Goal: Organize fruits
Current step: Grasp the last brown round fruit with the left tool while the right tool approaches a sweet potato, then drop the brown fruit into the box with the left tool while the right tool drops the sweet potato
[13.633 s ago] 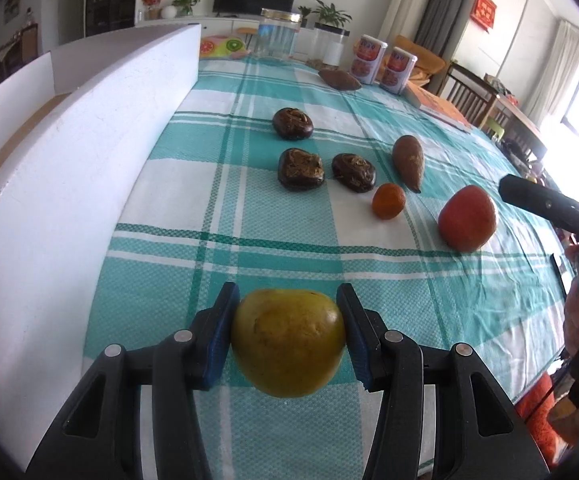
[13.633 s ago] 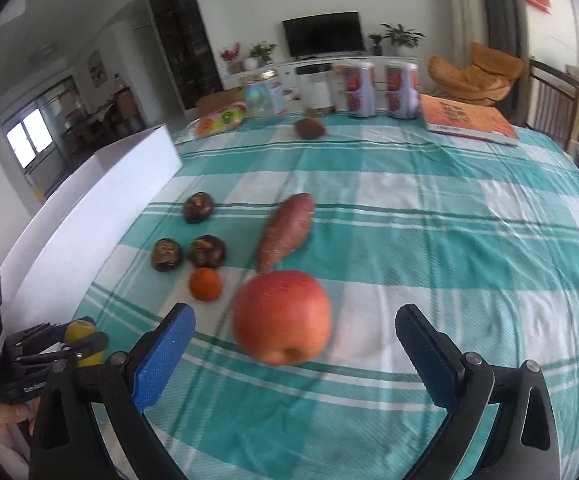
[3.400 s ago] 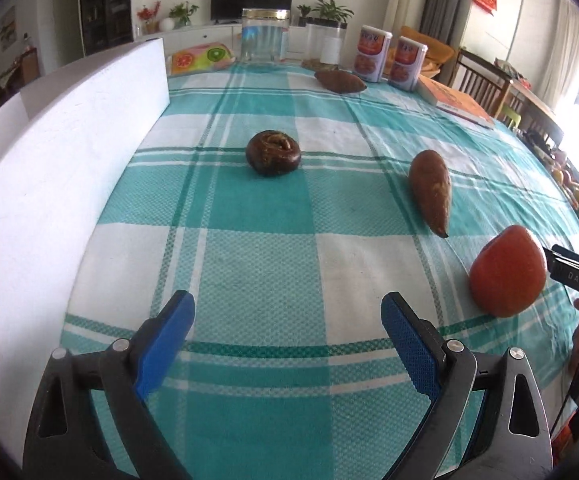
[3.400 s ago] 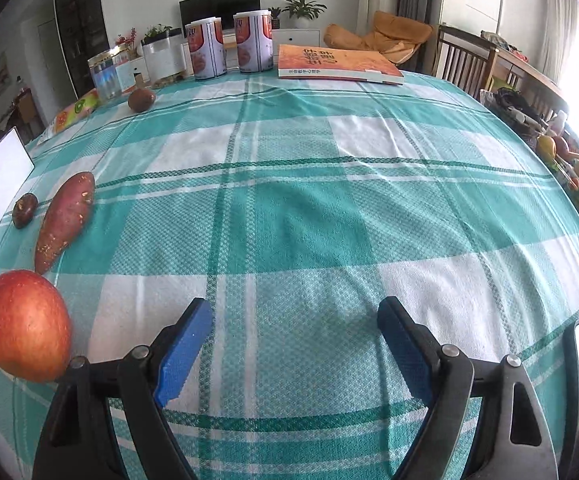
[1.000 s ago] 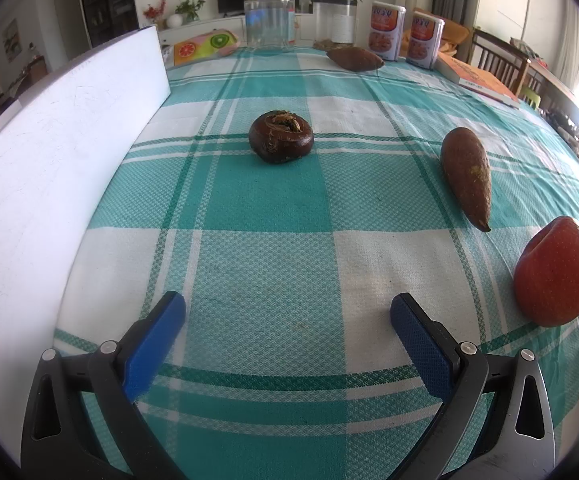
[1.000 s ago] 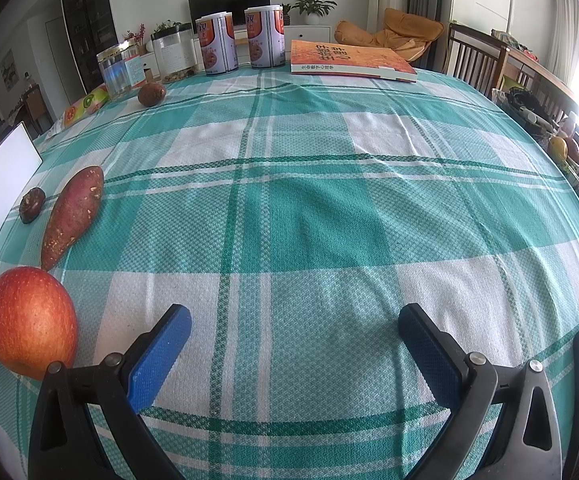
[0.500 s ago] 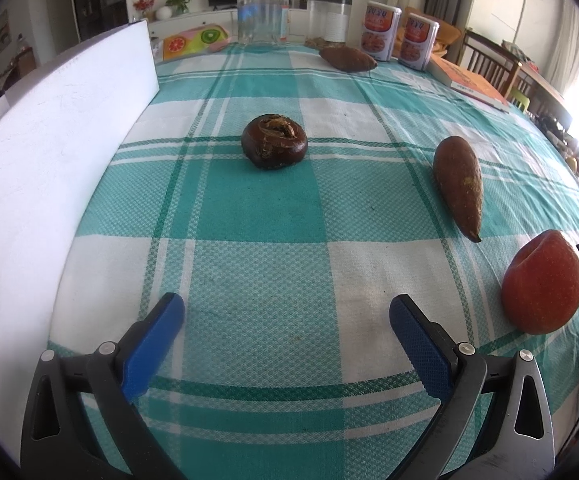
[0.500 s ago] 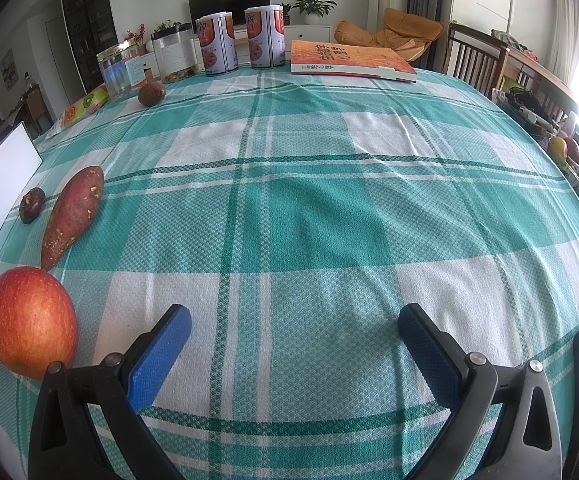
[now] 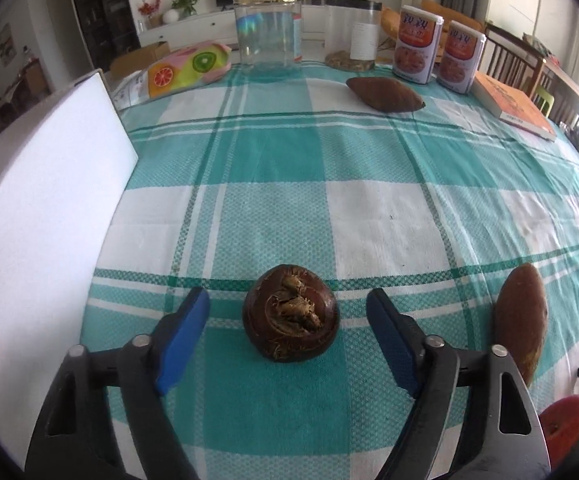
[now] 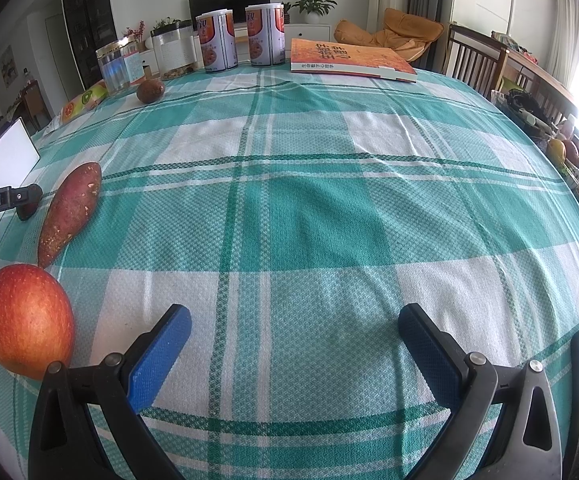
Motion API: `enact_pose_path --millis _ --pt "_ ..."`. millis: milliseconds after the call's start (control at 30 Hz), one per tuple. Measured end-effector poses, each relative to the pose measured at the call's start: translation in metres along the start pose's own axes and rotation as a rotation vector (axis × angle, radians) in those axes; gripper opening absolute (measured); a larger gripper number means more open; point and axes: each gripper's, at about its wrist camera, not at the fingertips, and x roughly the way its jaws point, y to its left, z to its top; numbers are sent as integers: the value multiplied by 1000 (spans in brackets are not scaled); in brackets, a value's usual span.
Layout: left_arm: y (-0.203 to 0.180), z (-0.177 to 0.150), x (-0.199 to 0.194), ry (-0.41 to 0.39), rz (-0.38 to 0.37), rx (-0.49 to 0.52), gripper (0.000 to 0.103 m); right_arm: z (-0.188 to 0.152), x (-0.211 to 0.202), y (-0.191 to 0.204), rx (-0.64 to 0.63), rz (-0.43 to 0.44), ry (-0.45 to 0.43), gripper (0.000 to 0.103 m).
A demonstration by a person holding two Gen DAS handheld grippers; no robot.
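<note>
l gripper [image 9: 287, 322] closing | round brown fruit [image 9: 290, 317] btwn jaws, untouched

Both wrist views look down-table, sharing the sweet potato [image 9: 520, 320].

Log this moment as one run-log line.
left gripper: closing round brown chestnut, pads not touching | right gripper: open, empty | apple, sweet potato: on cloth
</note>
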Motion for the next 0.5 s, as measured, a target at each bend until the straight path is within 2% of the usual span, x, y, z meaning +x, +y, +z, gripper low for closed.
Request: enact_pose_path --millis 33,167,333,367,433,500 --pt "0 -1 2 13 -8 0 49 0 0 0 0 0 0 103" --pt "5 -22 -14 -10 -9 -7 49 0 0 0 -1 -2 -4 103" --pt "17 -63 -56 -17 -45 -13 49 2 1 -1 6 14 -2 103" --pt "20 -70 -65 -19 -56 -20 49 7 3 -1 13 24 22 103" --pt "27 -84 -84 -32 -77 -41 49 26 0 4 60 130 77 99" --pt "30 -94 -101 -46 -90 -64 49 52 -16 24 67 241 64 97"
